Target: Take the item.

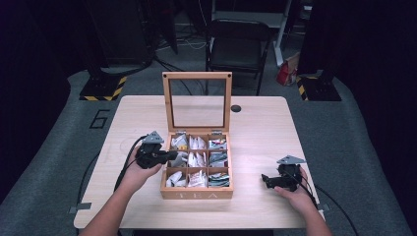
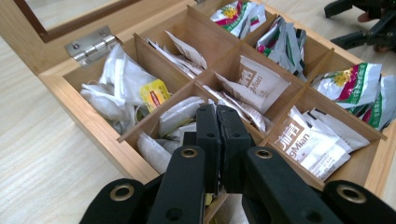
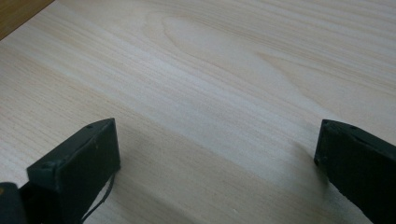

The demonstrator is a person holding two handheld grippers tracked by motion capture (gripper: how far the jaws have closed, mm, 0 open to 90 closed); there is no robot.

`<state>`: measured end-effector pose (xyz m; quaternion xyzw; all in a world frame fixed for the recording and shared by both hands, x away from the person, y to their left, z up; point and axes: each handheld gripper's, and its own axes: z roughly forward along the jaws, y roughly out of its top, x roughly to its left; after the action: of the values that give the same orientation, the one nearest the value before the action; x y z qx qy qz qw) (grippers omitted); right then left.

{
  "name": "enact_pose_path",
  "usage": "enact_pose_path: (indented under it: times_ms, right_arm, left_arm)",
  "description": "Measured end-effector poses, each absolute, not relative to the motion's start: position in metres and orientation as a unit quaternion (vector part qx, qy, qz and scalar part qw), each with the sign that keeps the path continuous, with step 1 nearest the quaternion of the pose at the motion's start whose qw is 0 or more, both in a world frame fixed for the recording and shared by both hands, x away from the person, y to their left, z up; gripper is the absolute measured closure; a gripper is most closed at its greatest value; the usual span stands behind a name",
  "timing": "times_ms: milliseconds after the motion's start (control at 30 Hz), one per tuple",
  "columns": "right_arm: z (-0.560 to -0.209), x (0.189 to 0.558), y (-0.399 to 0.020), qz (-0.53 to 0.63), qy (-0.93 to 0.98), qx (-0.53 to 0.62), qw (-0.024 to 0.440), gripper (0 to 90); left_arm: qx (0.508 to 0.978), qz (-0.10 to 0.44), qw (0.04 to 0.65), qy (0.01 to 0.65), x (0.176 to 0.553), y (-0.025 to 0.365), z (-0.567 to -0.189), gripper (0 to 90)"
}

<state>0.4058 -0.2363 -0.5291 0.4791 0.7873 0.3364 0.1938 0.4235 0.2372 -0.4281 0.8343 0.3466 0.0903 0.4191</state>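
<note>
1. One table (image 1: 255,132): pale wood, rectangular with rounded corners, grain seen in streaks in the right gripper view. One small dark round hole (image 1: 236,108) is set near its far edge.
2. One chair (image 1: 238,46): dark metal frame, placed beyond the table on grey floor.
3. One box (image 1: 196,194): light wood, square, lettered "TEA" on the front, set mid-table. Nine compartments are counted, three by three, split by thin wooden dividers.
4. One lid (image 1: 196,76): wooden frame with a clear pane, stood upright at the back of the box; one metal hinge (image 2: 91,43) is seen in the left gripper view.
5. Two grippers, black, each topped by a grey three-cornered plate and trailed by a cable.
   - Left gripper (image 2: 217,122): jaws clenched together over the middle compartment of the box's left column; whether a sachet is pinched cannot be told.
   - Right gripper (image 3: 215,154): jaws spread wide, nothing between them, held low over bare table well right of the box.
6. Sachets (image 2: 261,81): many, not countable, flat paper and foil; white ones with brown print, green-and-red glossy ones (image 2: 357,84), soft white bags, one with a yellow tag (image 2: 154,93). All are stored inside the compartments.
</note>
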Motion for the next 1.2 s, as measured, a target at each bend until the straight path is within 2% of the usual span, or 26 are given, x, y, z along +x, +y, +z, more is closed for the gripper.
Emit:
enact_pose_path:
  times_ms: [733,1200]
  right_arm:
    - [-0.529,0.406,-0.236,0.336,0.787,0.479,0.194,0.0]
    - [-0.529,0.406,-0.236,0.336,0.787,0.479,0.194,0.0]
  left_arm:
    - [0.823,0.133,0.446,0.326,0.423,0.244,-0.372,88.5]
    - [0.816,0.141,0.452,0.331,0.422,0.250,-0.364,88.4]
